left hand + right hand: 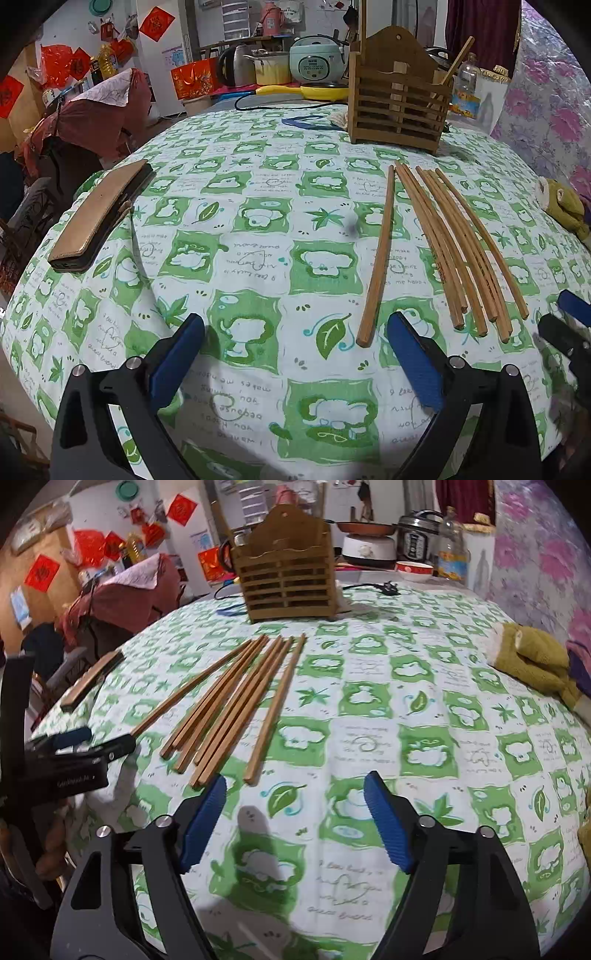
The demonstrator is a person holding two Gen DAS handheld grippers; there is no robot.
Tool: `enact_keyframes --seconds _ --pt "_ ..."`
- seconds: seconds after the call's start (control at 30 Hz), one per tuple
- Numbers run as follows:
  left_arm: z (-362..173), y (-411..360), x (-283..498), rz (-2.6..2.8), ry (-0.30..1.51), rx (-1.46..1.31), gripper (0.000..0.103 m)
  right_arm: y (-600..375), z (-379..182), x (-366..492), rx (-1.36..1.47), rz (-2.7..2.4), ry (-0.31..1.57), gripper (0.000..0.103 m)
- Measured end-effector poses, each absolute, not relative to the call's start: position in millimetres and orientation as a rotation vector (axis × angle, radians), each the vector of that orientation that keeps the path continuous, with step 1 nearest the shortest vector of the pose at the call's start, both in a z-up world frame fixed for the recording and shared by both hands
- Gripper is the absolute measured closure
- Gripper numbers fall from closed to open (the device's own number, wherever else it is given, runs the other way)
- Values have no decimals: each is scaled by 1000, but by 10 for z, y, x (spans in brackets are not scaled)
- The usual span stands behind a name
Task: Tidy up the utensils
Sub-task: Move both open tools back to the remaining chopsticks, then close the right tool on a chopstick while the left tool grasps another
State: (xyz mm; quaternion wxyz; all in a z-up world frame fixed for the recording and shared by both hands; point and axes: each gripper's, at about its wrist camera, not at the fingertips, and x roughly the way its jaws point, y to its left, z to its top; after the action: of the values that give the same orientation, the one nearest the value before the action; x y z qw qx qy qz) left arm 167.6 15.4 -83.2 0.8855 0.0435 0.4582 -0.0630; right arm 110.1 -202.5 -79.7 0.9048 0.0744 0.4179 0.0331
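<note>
Chopsticks [439,243] lie loose before the wooden holder [399,96], ready for gathering; both grippers' jaws gape, grasping nothing.

Both wrist cameras look low across the desk [258,206], side by side, sharing chopsticks [443,243] and holder [286,583].

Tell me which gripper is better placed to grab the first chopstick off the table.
Probably the left gripper: it is open, and the lone chopstick ends right beside its fingertip. The right gripper, also open, sits near the bunched chopsticks, which are harder to separate.
</note>
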Motion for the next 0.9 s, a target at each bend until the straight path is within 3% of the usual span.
enact_keyframes --seconds 0.2,0.53,0.63,0.7,0.9 --pt "-848 173 1662 -129 952 87 6 -1948 -820 1130 139 79 882 46" --pt "-841 117 1630 -120 930 127 6 -1824 -835 1255 138 94 904 57" --pt "-841 109 1619 -124 926 132 6 -1818 -859 1274 128 78 910 65" --pt "-839 108 1619 -125 926 132 6 -1835 -860 1278 109 59 912 77" --pt "-836 96 1609 -126 920 140 6 -2174 -831 1232 166 -1 895 74"
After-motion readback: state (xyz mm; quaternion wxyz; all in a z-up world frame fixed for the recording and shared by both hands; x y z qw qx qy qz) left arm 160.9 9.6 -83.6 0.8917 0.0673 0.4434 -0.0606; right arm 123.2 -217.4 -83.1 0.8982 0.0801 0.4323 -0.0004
